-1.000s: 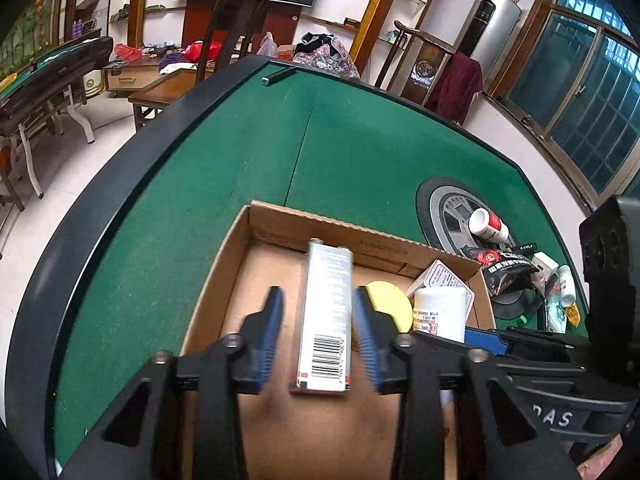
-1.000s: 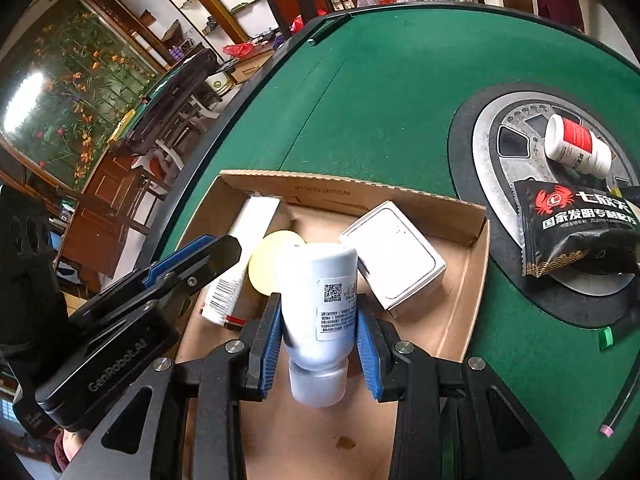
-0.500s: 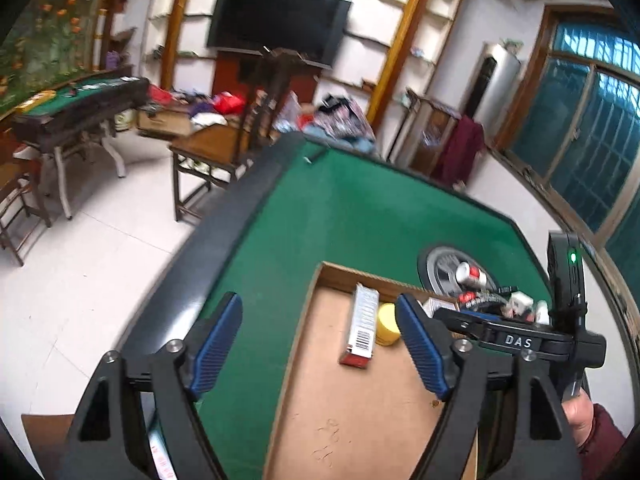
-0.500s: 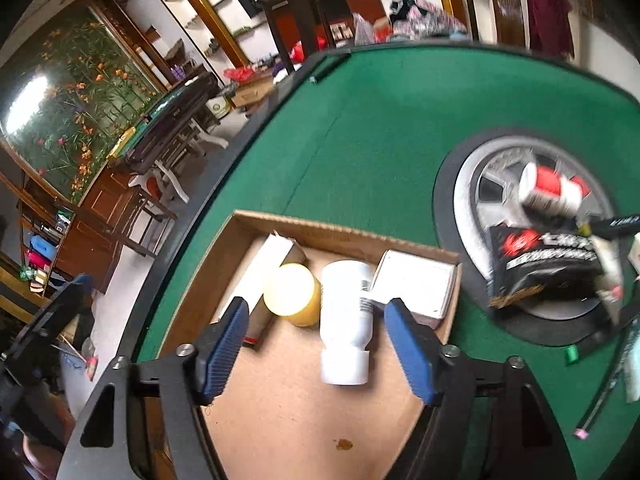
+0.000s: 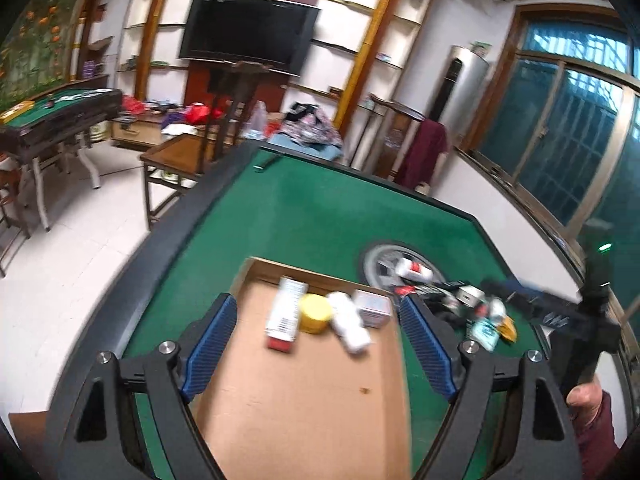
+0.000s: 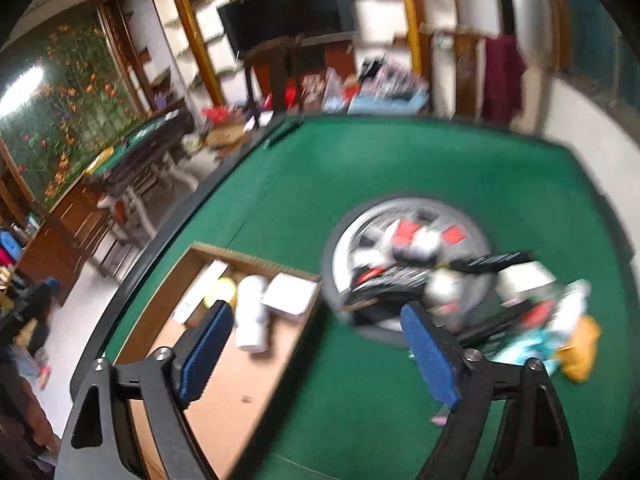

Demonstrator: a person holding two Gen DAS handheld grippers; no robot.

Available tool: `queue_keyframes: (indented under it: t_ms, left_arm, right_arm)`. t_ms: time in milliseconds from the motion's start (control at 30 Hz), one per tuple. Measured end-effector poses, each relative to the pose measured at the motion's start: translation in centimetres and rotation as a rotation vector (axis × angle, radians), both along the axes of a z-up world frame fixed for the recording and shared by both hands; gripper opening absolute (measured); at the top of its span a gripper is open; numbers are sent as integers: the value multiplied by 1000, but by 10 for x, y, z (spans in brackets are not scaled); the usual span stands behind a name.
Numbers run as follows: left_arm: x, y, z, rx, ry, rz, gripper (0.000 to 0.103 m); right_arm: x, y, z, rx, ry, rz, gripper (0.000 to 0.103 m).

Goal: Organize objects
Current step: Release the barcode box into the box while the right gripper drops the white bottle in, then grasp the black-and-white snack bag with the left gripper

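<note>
A shallow cardboard tray (image 5: 304, 400) lies on the green table. At its far end lie a long silver box with a red end (image 5: 285, 316), a yellow round lid (image 5: 316, 313), a white bottle (image 5: 348, 322) on its side and a white square box (image 5: 373, 307). My left gripper (image 5: 316, 308) hovers above the tray, its jaws opening with nothing between them. My right gripper (image 6: 316, 310) hangs over the tray's right edge (image 6: 308, 320), jaws opening and empty. The white bottle (image 6: 252, 312) lies left of it, untouched.
A blurred pile of packets and bottles (image 6: 460, 280) covers the round silver disc (image 6: 360, 240) in the table's middle. An orange packet (image 6: 580, 352) lies at the right. The black table rim (image 5: 160, 248) drops to white floor on the left. A hand (image 5: 588, 396) holds the other gripper.
The left gripper let go of the long silver box and the right let go of the white bottle. Both opened wide and rose back from the tray; the right swung toward the pile.
</note>
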State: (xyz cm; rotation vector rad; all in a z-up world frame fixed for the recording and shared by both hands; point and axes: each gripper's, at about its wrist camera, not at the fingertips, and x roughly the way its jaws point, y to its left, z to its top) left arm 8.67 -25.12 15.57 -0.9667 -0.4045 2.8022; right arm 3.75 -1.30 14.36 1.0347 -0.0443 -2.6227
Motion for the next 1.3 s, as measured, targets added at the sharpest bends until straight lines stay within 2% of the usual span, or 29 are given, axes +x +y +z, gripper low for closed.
queue_keyframes:
  t_ms: [67,133,167,200,300,367,500,667,767,900,1000,1133,1200,1300]
  left_arm:
    - [-3,22,-3,-3,-9,-37,84]
    - [-5,48,-9,-9,-19,-82,84]
    - [-7,62,-13,-12,-28,-109,84]
    - [-8,73,-17,-14,-35,-127,84]
    - [-13,110,-30,-33,-66,-187,84]
    - [-17,134,-40,-62,-87,-216,84]
    - [-25,165,-56,-108,-126,-242,84]
    - [-35,194,-69,-179,-137,-259,84]
    - [-48,206,-72,-225,-117,-283,84]
    - [-83,214,-69,-297,-61,-265,84]
    - [-127,215,-71,-242,-80,-251,84]
    - [-185,225,-90,-162,-190,-262,84]
    - [-202,232,-104,-147,-246,-262,84]
    - [-209,239,-129,-93,-352,-310,84]
  right_arm:
    - [28,29,21,-6,193,-59,103]
    - [46,54,24,-44,315,-108,103]
    - [49,70,17,-82,330,-124,103]
    - [47,76,11,-86,302,-146,103]
    - [13,112,-29,-61,45,-267,103]
    - [2,138,-52,-94,-20,-318,103]
    - [-4,175,-73,-124,-27,-424,103]
    - [-12,209,-93,-65,23,-532,103]
    - [-16,227,-102,-131,-27,-540,103]
    - [-14,228,-102,-163,-32,-522,103]
    - [-14,220,-103,-159,-36,-499,103]
    - [-16,209,-102,-129,-21,-477,103]
    - [-17,208,-101,-113,-10,-480,103]
    - [-16,211,-102,-103,-6,-497,103]
